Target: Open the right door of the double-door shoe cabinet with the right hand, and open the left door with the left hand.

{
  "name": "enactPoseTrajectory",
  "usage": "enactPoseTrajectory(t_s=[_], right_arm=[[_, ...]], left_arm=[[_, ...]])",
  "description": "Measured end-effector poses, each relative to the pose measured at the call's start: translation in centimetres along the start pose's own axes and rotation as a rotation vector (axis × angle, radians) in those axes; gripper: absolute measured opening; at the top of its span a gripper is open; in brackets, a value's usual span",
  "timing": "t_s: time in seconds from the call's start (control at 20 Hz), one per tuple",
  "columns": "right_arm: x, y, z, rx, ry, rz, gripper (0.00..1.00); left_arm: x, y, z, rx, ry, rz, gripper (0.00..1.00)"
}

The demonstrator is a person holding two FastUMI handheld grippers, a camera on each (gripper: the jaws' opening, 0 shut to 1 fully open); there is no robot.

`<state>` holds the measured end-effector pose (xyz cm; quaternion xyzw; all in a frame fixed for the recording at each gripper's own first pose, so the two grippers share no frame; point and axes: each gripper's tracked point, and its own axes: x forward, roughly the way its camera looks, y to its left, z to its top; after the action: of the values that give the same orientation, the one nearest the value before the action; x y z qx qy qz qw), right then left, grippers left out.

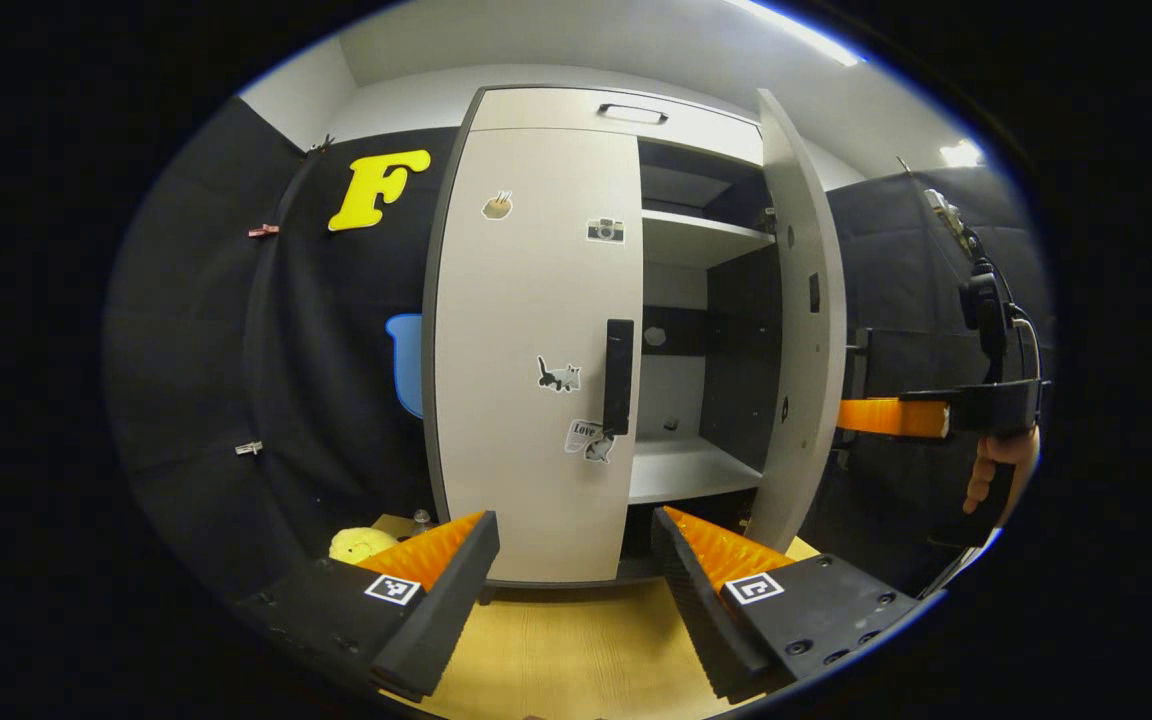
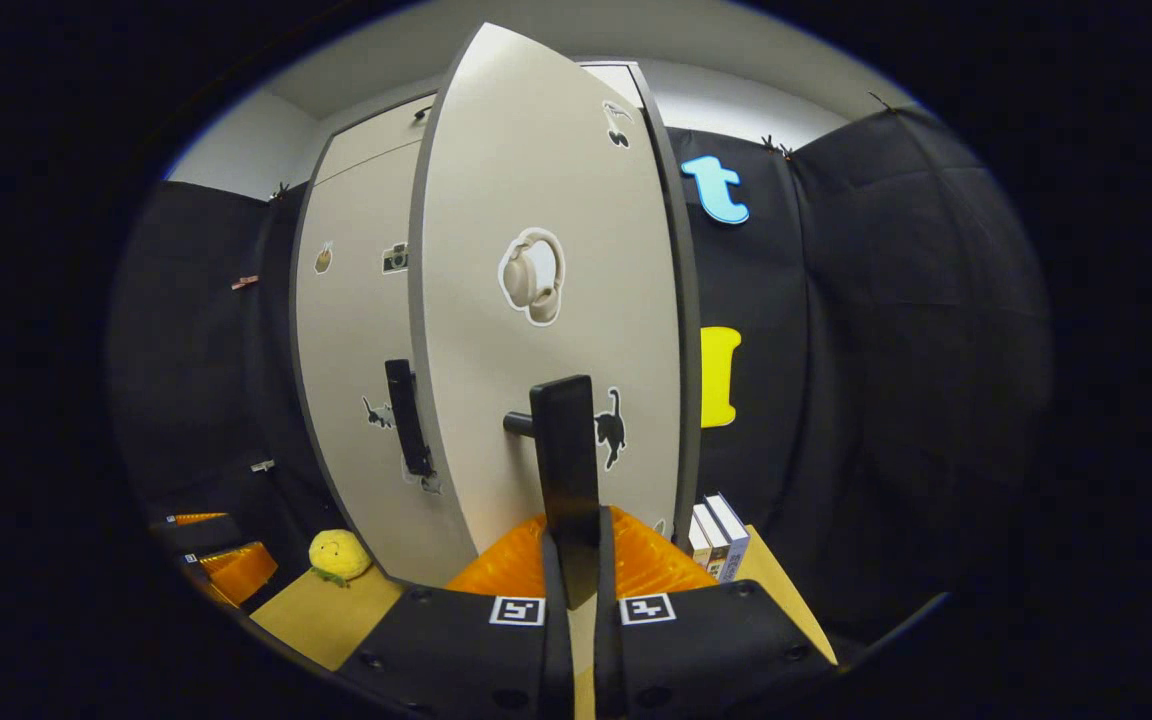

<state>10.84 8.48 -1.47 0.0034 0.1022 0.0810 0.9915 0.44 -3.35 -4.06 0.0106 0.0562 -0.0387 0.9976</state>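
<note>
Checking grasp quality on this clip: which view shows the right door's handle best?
The right gripper view: the right door handle stands close and central, clamped by the right gripper. The left gripper view shows that door edge-on, its handle hidden.

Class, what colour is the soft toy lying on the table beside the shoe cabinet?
Yellow soft toy; clearest in the right gripper view.

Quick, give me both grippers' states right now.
Left gripper: open, holding nothing, facing the closed left door.
Right gripper: closed on the handle of the open right door.
</note>
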Motion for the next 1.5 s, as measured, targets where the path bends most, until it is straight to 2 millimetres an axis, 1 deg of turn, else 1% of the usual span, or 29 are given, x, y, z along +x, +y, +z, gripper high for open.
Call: enactPoseTrajectory(t_s=[0.25,0.35,0.45,0.5,0.55,0.6,0.65,0.7,0.85,1.05,1.1,1.15,1.2,1.3,1.35,1.4,1.5], right_arm=[[-0.6,-2.1,0.2,-0.012,-0.005,-0.058,0.12],[-0.7,-3.3,0.2,0.003,-0.003,-0.085,0.11],[-0.9,-5.2,-0.4,-0.007,0.022,-0.139,0.11],[-1.1,-6.6,-0.2,-0.016,0.020,-0.180,0.11],[-1.0,-7.6,0.1,-0.003,0.012,-0.183,0.07],[-1.5,-7.7,-0.3,0.049,0.043,-0.157,0.06],[-1.3,-7.5,-0.4,0.064,0.045,-0.148,0.05],[-1.0,-7.3,-0.4,0.047,0.045,-0.136,0.06],[-1.0,-7.6,-0.3,0.040,0.040,-0.129,0.05],[-1.2,-7.9,-0.1,0.044,0.021,-0.148,0.05],[-1.7,-8.2,0.2,0.029,0.003,-0.167,0.06],[-1.9,-8.3,0.2,0.018,0.002,-0.168,0.10],[-2.4,-8.4,-0.2,0.013,0.013,-0.178,0.10],[-4.0,-8.5,-0.4,0.004,0.007,-0.206,0.10],[-4.6,-8.5,-0.4,0.002,0.001,-0.225,0.08],[-5.3,-8.2,-0.3,0.008,-0.011,-0.237,0.06],[-6.9,-6.5,-0.3,0.032,-0.041,-0.256,0.05]], left_arm=[[-0.3,1.3,-0.8,-0.017,0.021,0.042,0.95],[-0.4,1.4,-0.8,-0.029,0.021,0.050,0.95],[-0.4,1.5,-0.8,-0.026,0.022,0.057,0.95],[-0.4,1.6,-0.9,-0.020,0.023,0.064,0.95],[-0.4,1.7,-0.9,-0.016,0.024,0.068,0.95],[-0.4,1.6,-0.9,-0.015,0.025,0.068,0.95],[-0.6,1.4,-1.2,-0.014,0.030,0.067,0.95],[-0.6,1.3,-1.5,-0.015,0.038,0.066,0.95],[-1.0,0.8,-2.5,-0.008,0.067,0.058,0.95],[-1.5,0.6,-2.5,-0.007,0.065,0.042,0.95],[-1.7,0.6,-2.4,-0.008,0.061,0.038,0.95],[-1.9,0.8,-2.4,-0.009,0.058,0.036,0.95],[-2.0,1.0,-2.3,-0.012,0.054,0.033,0.95],[-2.2,1.2,-2.4,-0.019,0.053,0.021,0.95],[-2.3,1.5,-2.6,-0.021,0.054,0.016,0.95],[-2.4,1.9,-2.5,-0.021,0.052,0.012,0.95],[-2.2,2.4,-2.4,-0.025,0.045,-0.001,0.95]])
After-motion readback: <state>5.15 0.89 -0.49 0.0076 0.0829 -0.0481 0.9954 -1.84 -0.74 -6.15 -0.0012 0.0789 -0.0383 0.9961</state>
